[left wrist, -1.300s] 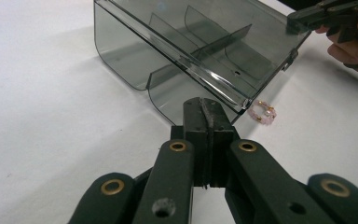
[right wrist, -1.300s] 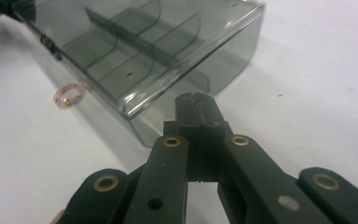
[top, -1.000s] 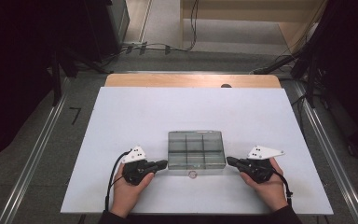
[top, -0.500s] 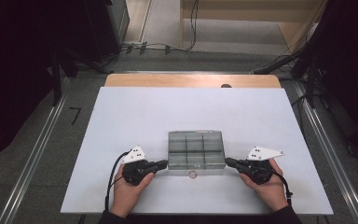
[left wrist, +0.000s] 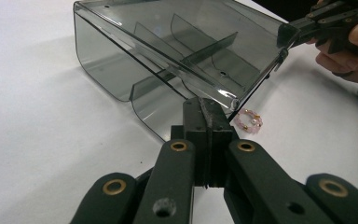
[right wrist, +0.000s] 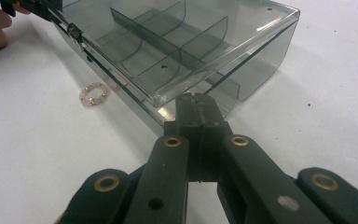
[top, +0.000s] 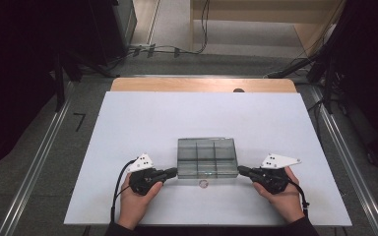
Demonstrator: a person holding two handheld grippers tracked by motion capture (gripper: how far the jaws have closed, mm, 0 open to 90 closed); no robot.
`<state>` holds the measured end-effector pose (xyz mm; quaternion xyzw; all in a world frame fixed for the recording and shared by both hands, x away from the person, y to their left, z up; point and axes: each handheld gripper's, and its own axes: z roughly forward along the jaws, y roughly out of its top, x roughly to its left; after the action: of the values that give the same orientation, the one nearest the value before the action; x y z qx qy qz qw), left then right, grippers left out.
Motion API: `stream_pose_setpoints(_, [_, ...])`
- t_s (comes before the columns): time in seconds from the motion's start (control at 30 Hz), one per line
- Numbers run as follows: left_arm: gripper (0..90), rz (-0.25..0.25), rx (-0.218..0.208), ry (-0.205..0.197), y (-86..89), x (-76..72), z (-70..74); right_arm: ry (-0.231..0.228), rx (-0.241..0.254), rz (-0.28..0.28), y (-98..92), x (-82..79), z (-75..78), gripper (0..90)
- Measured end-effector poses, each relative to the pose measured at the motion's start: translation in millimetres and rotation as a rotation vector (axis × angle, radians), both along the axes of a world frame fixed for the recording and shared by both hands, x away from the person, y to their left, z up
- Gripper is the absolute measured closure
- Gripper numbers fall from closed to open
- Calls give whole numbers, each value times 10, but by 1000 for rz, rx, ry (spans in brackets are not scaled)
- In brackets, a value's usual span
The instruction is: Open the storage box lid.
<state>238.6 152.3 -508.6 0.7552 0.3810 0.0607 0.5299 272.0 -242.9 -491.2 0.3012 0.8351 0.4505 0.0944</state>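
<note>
Item under handling: a smoked-clear compartment box [top: 207,157], divided by inner partitions, sitting on the white table [top: 128,123] toward the person's side, roughly midway across. No contents can be made out in the compartments. Its near edge appears slightly raised in both gripper views, with the far side down on the table; whether it is a lid or the whole box that is tilted cannot be told.

A small pink beaded ring [top: 204,184] lies on the table just beside the box's near edge, outside it and apart from both grippers.

The left gripper [top: 173,171] meets the box at its near left corner; in the left gripper view the jaws are pressed together on the thin edge there. The right gripper [top: 241,170] does the same at the near right corner, jaws closed on the rim.

Judgement: the step in hand is a two-handed grip on the box, for lifting, tipping or opening it. The next move calls for both hands rising evenly; the thin, slick plastic may slip from such narrow holds, and the ring should be kept from under the descending edge.
</note>
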Motion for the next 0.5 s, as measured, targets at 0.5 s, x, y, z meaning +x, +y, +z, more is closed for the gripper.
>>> stream_pose_setpoints(0.5, [891,-16,-37,-57,-51,-11,91,-37,49,-3,25,-11,114,886])
